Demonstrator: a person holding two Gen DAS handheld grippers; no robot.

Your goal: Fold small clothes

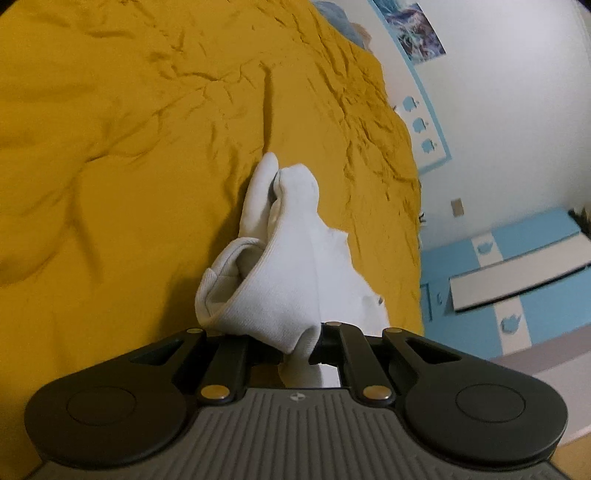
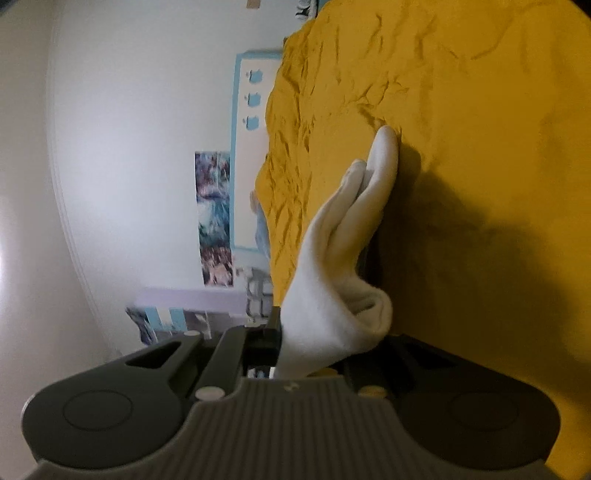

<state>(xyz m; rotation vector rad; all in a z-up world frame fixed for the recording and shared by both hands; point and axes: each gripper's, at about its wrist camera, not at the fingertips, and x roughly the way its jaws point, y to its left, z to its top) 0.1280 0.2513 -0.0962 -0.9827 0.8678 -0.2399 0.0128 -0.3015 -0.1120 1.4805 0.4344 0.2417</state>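
Bedroom with white walls and blue trim; a bed under a creased mustard-yellow bedspread (image 1: 147, 129) fills most of both views. On the wall, a poster (image 1: 417, 33). Left first: my left hand-held gripper (image 1: 299, 343) is pressed together, pinching the cuff end of a pair of white socks (image 1: 288, 266). The ribbed cuff gapes open on the left, and the two toe ends point away, over the bedspread; whether they touch it I cannot tell. To the right: my right hand-held gripper (image 2: 295, 354), rolled sideways, so the bed stands like a wall on its right. It too is clamped on white sock fabric (image 2: 332, 288), at the cuff end as best I can judge, with the toes against or just beside the bedspread. Whether both views show the same pair, I cannot tell for certain. Progress, by my judgement: the two socks are laid together and lifted, but not yet folded or rolled; the fold and the setting-down remain.
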